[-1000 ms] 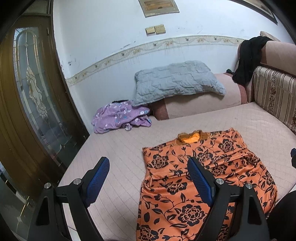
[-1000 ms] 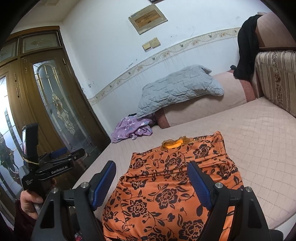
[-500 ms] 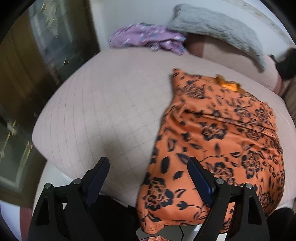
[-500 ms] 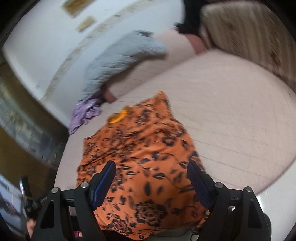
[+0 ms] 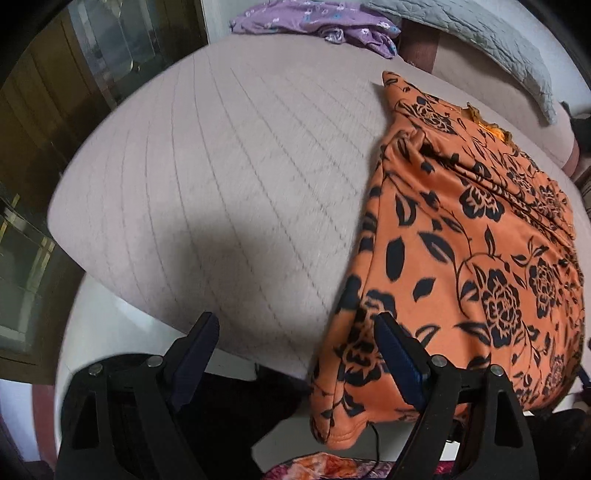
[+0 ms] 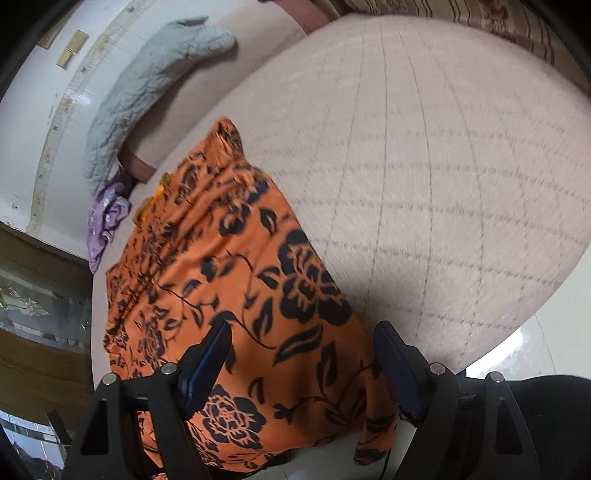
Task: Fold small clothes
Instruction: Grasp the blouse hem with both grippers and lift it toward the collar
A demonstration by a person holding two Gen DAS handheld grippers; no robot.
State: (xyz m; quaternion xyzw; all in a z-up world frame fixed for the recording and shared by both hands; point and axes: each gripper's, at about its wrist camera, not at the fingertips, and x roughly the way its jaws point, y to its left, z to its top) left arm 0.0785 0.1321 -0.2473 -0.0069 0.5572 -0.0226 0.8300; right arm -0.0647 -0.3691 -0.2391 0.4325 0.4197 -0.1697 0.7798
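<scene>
An orange garment with a black flower print (image 5: 465,236) lies spread flat on the pale quilted bed (image 5: 221,177), its hem hanging over the near edge. My left gripper (image 5: 295,343) hovers over the garment's near left corner, its jaws closing, nothing pressed between them. In the right wrist view the same garment (image 6: 229,288) fills the lower left. My right gripper (image 6: 301,352) stands open above the garment's near right corner, the cloth below the gap between its fingers.
A purple flowered garment (image 5: 317,22) lies crumpled at the bed's far side beside a grey quilted pillow (image 6: 147,81). A dark wooden door with glass (image 5: 74,74) stands left of the bed. White floor (image 6: 517,347) shows past the bed's near edge.
Both grippers have dropped and tipped downward toward the near edge of the bed. The views went from the wall and pillow to the garment's hem. The left jaws have narrowed slightly.
</scene>
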